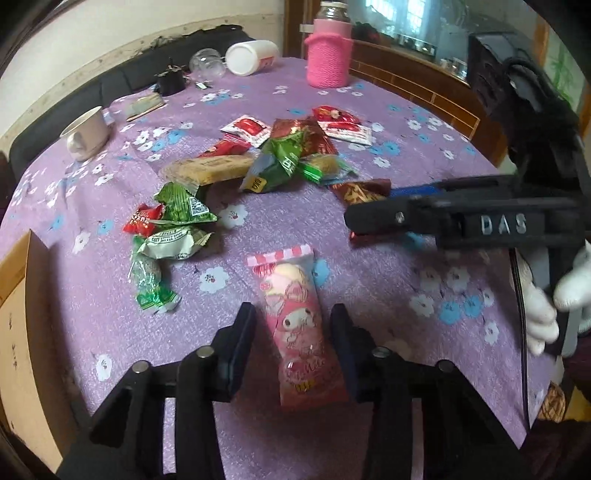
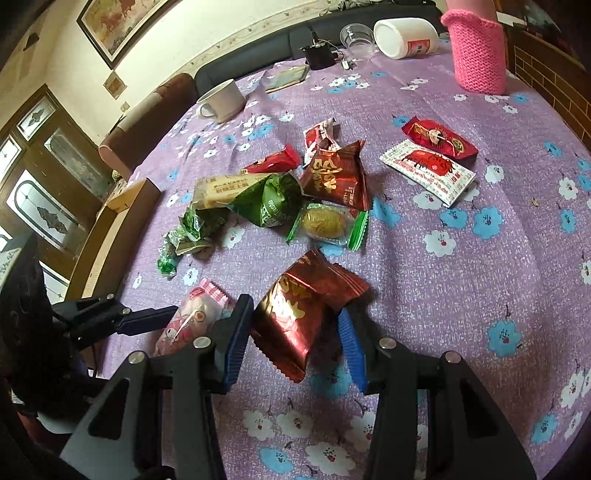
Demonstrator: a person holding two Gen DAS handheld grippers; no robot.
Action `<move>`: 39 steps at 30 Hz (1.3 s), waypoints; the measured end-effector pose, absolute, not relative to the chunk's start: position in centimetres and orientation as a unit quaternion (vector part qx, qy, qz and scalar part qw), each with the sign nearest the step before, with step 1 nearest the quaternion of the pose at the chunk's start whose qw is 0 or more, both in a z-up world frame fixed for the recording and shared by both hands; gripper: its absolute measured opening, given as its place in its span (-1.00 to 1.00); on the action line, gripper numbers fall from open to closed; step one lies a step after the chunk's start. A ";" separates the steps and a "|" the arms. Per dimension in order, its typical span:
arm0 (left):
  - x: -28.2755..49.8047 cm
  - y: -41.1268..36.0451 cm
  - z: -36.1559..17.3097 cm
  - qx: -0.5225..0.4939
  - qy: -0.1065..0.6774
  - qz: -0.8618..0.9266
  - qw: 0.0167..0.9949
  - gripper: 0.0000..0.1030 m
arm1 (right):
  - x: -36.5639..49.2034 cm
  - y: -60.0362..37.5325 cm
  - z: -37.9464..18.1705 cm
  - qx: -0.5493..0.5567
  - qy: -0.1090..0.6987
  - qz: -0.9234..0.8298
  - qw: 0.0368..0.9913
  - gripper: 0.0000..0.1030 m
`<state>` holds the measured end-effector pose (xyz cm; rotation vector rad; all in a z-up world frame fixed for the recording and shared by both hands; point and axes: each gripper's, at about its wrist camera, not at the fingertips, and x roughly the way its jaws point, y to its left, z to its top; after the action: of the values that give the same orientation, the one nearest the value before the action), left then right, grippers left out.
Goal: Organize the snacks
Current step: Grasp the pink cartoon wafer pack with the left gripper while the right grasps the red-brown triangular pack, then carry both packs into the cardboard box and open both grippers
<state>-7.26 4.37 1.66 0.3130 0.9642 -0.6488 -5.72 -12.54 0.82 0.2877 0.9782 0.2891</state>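
Observation:
A pink cartoon-printed snack pack (image 1: 295, 325) lies on the purple flowered tablecloth (image 1: 388, 288), lengthwise between the fingers of my left gripper (image 1: 293, 310). The jaws stand close beside the pack with a gap on the left side, so the gripper is open. My right gripper (image 2: 295, 306) is shut on a dark red foil snack pack (image 2: 295, 321), its blue pads (image 2: 236, 343) against the pack's sides. In the left wrist view the right gripper (image 1: 351, 221) reaches in from the right, held by a white-gloved hand (image 1: 546, 310). Several more snacks in green, red and white wrappers (image 2: 273, 203) lie scattered mid-table.
A cardboard box (image 2: 122, 206) sits at the table's left edge. A white mug (image 2: 223, 99), a tipped white container (image 2: 402, 33), a glass (image 2: 354, 35), a small black object (image 2: 319, 55) and a pink knit-covered jar (image 2: 476, 51) stand along the far side.

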 end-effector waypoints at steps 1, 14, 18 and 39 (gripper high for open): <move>-7.3 4.0 1.6 0.150 0.451 -0.298 0.828 -0.09 | -5.8 -12.4 0.8 0.134 0.465 0.136 0.864 -0.07; -9.0 11.7 4.6 -0.062 0.421 -0.259 0.867 -0.55 | -8.4 -10.5 4.4 0.118 0.429 0.172 0.879 -0.08; -10.2 17.9 7.1 -0.115 0.384 -0.207 0.893 -0.56 | -8.6 -7.1 5.7 0.100 0.429 0.208 0.873 -0.07; -12.5 36.3 4.2 -0.215 0.370 0.019 0.903 -0.54 | -8.4 21.1 3.7 -0.053 0.466 0.384 0.795 -0.07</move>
<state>-12.49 36.27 4.25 -0.4448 0.7656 0.0385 -8.36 21.09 3.74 -0.1140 1.0004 0.8257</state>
